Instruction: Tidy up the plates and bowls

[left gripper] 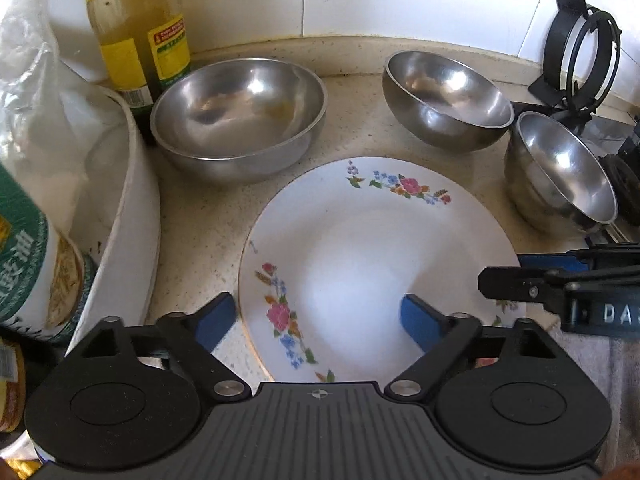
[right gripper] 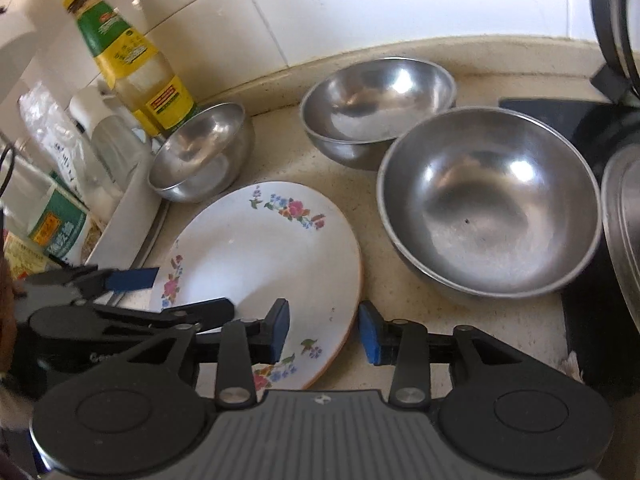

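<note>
A: Status, quick?

B: Floral plate [left gripper: 380, 264] flat on speckled counter [left gripper: 192, 240], centre of left wrist view, lower centre-left in right wrist view. Three steel bowls around it: wide shallow bowl [left gripper: 238, 120] upper left, round bowl [left gripper: 446, 100] upper right, deep bowl [left gripper: 560, 176] at right edge.

A: Grippers?

B: Left gripper [left gripper: 316, 320] spread wide, holding nothing, one blue pad [left gripper: 216, 318] off the plate's left rim, other pad over the plate's well. Right gripper [right gripper: 324, 332] open at medium width, straddling the plate's near-right rim, gripping nothing. Contact with rim: cannot tell.

A: Risks?

B: Glazed ceramic, smooth and slick, thin orange-edged rim. Likely to slip out of a shallow pinch, or chip if dropped back onto stone. Lying flat, so hard to get a finger under; likely to skate on the counter toward the bowls. Deep bowl sits near the plate's right edge, so a clang or a shove probable. Both grippers crowd the same plate; collision between them possible.

A: Bowls?

B: Polished steel, curved walls, reflective, light. Round bottoms, prone to rock or spin when nudged. Nesting plausible, widest at bottom.

A: Clutter?

B: Oil bottle [left gripper: 136, 32] upper left, touching or just behind the wide bowl, tall and tippable. White tray [left gripper: 132, 216] along left edge with packets. Black stove grate [left gripper: 580, 52] upper right.
</note>
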A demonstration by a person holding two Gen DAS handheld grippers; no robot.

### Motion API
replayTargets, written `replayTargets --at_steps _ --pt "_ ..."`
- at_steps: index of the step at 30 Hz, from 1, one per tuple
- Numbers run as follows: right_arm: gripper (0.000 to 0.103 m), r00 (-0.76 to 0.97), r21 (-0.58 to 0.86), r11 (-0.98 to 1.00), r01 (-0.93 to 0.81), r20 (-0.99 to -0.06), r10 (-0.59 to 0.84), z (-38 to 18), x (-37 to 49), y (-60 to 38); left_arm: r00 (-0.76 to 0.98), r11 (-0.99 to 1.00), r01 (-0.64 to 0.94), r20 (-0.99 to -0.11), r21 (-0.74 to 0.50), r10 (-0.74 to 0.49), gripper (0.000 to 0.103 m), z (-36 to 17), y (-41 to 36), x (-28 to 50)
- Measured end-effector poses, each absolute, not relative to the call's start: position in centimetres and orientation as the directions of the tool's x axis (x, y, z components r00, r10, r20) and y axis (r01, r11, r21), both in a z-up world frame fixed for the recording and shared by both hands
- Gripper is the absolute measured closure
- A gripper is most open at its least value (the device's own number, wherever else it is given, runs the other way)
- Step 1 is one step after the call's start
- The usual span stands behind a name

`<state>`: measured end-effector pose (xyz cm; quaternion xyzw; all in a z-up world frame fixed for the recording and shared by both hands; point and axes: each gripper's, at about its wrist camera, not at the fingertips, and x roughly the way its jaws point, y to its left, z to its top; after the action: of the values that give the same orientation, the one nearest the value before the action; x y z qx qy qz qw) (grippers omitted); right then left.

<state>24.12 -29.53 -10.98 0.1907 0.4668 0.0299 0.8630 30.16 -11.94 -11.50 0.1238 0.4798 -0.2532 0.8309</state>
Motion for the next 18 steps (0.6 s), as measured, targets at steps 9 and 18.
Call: replayTargets --at_steps 9,18 --pt "0.040 0.571 0.320 0.939 0.122 -0.797 0.197 -10.9 23.9 -28.6 0.437 0.847 0.532 -0.852 -0.015 -0.289 0.018 -11.1 -12.5 29.5" --pt "0.042 0.616 0.348 0.929 0.128 -0.762 0.200 -9.7 23.0 -29.2 0.465 0.856 0.517 -0.838 -0.006 -0.286 0.025 -9.7 -11.8 28.6"
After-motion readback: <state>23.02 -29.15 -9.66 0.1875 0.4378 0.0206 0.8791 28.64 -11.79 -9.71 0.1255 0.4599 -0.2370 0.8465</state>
